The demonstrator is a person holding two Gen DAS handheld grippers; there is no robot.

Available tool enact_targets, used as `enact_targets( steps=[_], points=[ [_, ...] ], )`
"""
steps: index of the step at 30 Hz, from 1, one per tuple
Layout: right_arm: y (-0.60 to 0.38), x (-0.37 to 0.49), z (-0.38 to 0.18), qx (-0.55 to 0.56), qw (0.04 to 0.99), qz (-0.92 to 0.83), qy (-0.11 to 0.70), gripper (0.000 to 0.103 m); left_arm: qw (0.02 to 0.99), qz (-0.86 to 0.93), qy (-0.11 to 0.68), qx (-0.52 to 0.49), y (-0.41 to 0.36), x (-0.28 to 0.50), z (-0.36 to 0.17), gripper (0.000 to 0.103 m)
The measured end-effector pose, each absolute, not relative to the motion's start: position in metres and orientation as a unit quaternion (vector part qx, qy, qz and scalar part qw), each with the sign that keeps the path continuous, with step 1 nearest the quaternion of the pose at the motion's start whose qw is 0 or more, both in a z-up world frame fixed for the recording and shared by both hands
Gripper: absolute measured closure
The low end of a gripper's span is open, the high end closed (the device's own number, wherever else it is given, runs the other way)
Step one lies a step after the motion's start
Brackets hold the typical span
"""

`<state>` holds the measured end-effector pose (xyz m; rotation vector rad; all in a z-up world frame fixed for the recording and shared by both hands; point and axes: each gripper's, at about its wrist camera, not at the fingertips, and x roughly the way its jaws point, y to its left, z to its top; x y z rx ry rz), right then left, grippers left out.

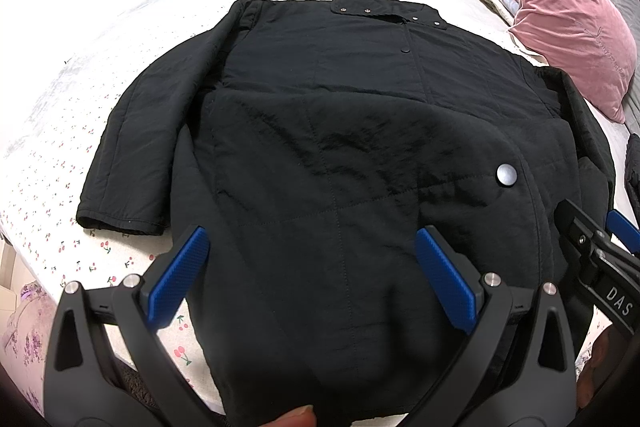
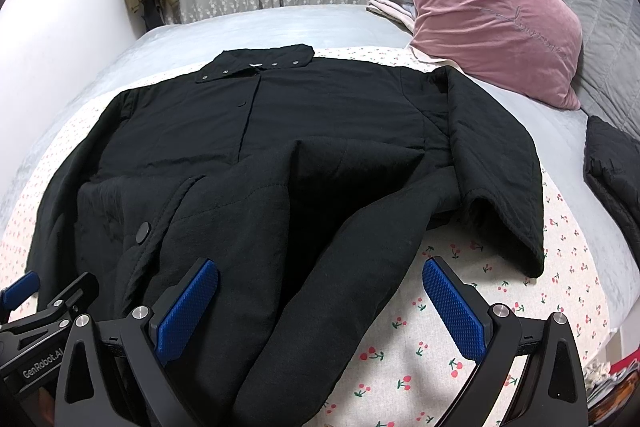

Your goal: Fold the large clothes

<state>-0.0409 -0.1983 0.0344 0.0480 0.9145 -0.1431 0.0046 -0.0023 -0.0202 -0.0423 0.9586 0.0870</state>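
While over black coat (image 1: 320, 107) | left tongs (image 1: 312, 275) wide apart | right tongs (image 2: 320, 307) wide apart, empty

The black coat's (image 1: 320, 147) hem runs off both pictures' bottom edges.

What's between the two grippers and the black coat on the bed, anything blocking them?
Nothing visible. The left gripper and right gripper are both open right at the near hem of the black coat, with no other item between.

Before you the coat (image 1: 320, 131) lies spread on the bed (image 1: 60, 155); the pillow (image 1: 576, 27) stands behind it at the right.
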Motion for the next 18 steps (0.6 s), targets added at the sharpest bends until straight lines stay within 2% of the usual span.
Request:
enact_targets(
  steps=[18],
  points=[
    [-0.208,-0.045,0.032,0.048,0.897,-0.044,0.437,0.0,0.885,0.036,0.463,-0.02,0.015,0.003,-0.028,0.0]
  ],
)
